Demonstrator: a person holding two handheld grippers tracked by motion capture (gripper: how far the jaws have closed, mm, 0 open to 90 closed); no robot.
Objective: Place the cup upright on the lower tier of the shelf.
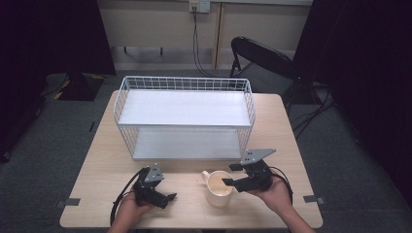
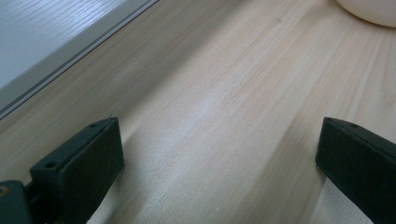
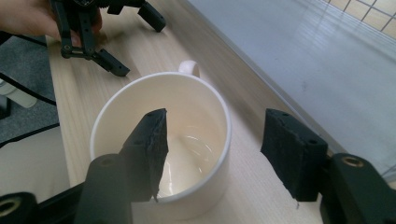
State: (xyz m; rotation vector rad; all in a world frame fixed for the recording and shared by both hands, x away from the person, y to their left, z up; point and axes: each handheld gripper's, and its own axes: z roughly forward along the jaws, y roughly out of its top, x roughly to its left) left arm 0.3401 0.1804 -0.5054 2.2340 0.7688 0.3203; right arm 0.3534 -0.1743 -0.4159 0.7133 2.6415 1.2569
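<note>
A white mug [image 1: 217, 188] stands on the wooden table [image 1: 97, 165] near its front edge, handle [image 3: 190, 68] pointing toward the wire rack. My right gripper [image 1: 228, 175] is open and straddles the mug's near wall. In the right gripper view one jaw of the right gripper [image 3: 215, 119] is inside the mug [image 3: 187, 93] and the other is outside, with no squeeze on the rim. My left gripper [image 1: 167, 190] is held low over the table to the mug's left, open on nothing. The left gripper [image 2: 218, 128] looks along bare wood, with the mug's base [image 2: 369, 11] at the top right corner.
A white two-shelf wire rack [image 1: 184, 83] fills the middle of the table behind both grippers; its lower shelf [image 2: 37, 37] is close to the left gripper. A black folding chair [image 1: 262, 63] and cables sit beyond the table. The left gripper [image 3: 135, 44] shows beyond the mug.
</note>
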